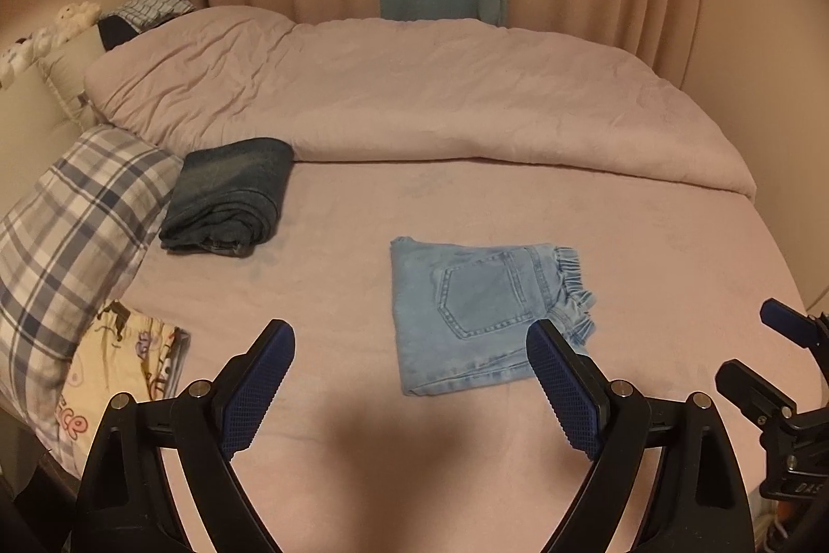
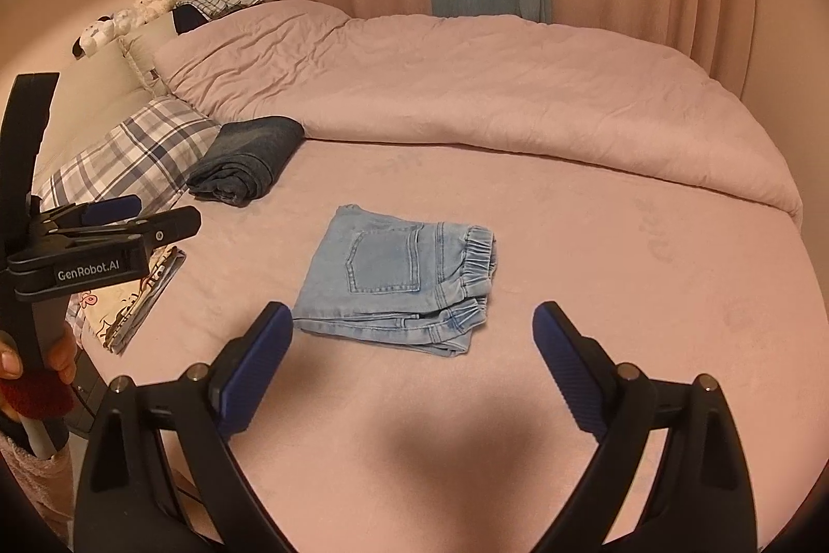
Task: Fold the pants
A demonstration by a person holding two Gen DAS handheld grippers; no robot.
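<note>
As I look through the left wrist view, my left gripper (image 1: 409, 348) has its jaws wide and holds nothing. The light blue pants (image 1: 487, 312) lie folded on the pink bed (image 1: 647, 252), just ahead and a bit right. In the right wrist view, my right gripper (image 2: 412, 330) is wide and empty too. The soft denim sits ahead, slightly left, frilly waistband (image 2: 479, 252) pointing right. I think the folding looks done.

Pink bed (image 1: 362, 200), sheet smooth. Directly on it: folded light jeans (image 1: 476, 314) near the middle; dark folded jeans (image 1: 228, 195) at left, touching a plaid pillow (image 1: 72, 237); rumpled duvet (image 1: 414, 97) along the far side; printed cloth (image 1: 129, 356) at the left edge.
</note>
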